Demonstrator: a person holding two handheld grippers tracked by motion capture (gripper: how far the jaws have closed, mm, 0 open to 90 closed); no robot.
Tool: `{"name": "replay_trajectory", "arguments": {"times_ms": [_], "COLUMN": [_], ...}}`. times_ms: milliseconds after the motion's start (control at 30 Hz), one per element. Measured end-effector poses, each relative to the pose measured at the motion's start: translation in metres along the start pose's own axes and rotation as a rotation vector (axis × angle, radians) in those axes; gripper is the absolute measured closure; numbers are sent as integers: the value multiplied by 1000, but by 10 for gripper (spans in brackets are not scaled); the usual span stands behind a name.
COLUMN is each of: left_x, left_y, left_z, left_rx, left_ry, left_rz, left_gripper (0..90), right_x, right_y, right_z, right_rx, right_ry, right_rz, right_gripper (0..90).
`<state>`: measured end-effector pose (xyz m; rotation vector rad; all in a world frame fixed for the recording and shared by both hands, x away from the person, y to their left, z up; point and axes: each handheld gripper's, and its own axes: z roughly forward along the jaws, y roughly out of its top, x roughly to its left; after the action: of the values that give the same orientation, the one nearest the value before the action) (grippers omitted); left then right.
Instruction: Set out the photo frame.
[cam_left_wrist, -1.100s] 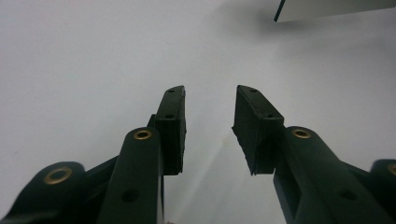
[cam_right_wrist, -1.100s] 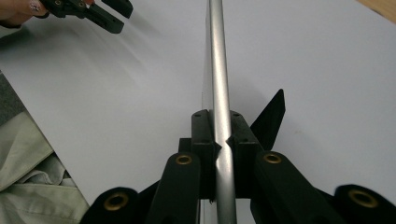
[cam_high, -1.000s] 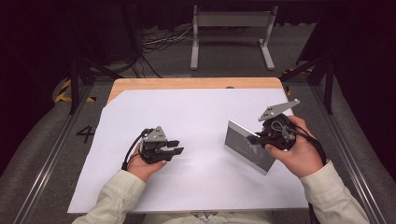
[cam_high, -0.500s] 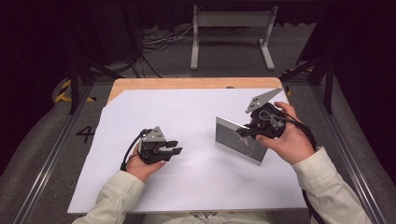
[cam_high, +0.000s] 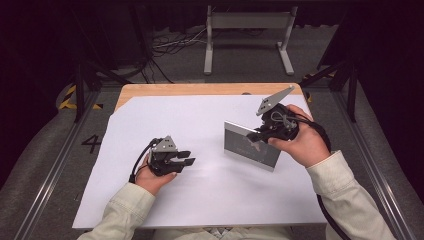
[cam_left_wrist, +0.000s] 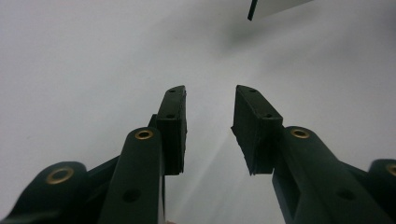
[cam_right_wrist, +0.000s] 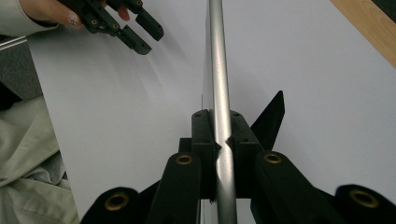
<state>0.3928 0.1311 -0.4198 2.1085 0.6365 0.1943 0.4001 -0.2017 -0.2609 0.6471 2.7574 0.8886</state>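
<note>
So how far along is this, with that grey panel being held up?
Done: the right claw is clamped on the silver edge of the grey panel, which stands tilted on the white sheet. In hand: holding it there. Left: the left claw rests open on the sheet, holding nothing; where the panel goes isn't shown.

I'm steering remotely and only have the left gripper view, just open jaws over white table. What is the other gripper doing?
Observer: The right gripper is shut on the top edge of a flat grey panel, standing it on edge on the white table.
Operator: Is the panel upright or leaning?
Observer: In the high view it leans, its lower edge resting on the table.
Operator: How are the jaws placed on it?
Observer: In the right gripper view, the two jaws pinch the thin silver edge from both sides.
Operator: And my left gripper?
Observer: The left gripper sits apart from the panel, jaws open, pointing towards it.
</note>
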Motion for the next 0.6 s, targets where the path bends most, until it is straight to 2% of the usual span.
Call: {"name": "replay_trajectory", "arguments": {"times_ms": [67, 233, 333, 500, 600], "left_x": [0, 0, 0, 0, 0], "left_y": [0, 0, 0, 0, -1], "left_z": [0, 1, 1, 0, 0], "left_rx": [5, 5, 5, 5, 4], "left_ry": [-1, -1, -1, -3, -2], "left_rz": [2, 0, 1, 2, 0], "left_gripper": [651, 651, 651, 650, 650], "right_x": [-2, -2, -4, -8, -11], "right_y": [2, 7, 9, 11, 13], "right_z": [4, 10, 14, 20, 26], "right_rx": [0, 2, 2, -3, -7], "right_ry": [19, 65, 101, 126, 166], "right_rz": [-39, -85, -98, -118, -142], "right_gripper": [840, 840, 840, 840, 840]}}
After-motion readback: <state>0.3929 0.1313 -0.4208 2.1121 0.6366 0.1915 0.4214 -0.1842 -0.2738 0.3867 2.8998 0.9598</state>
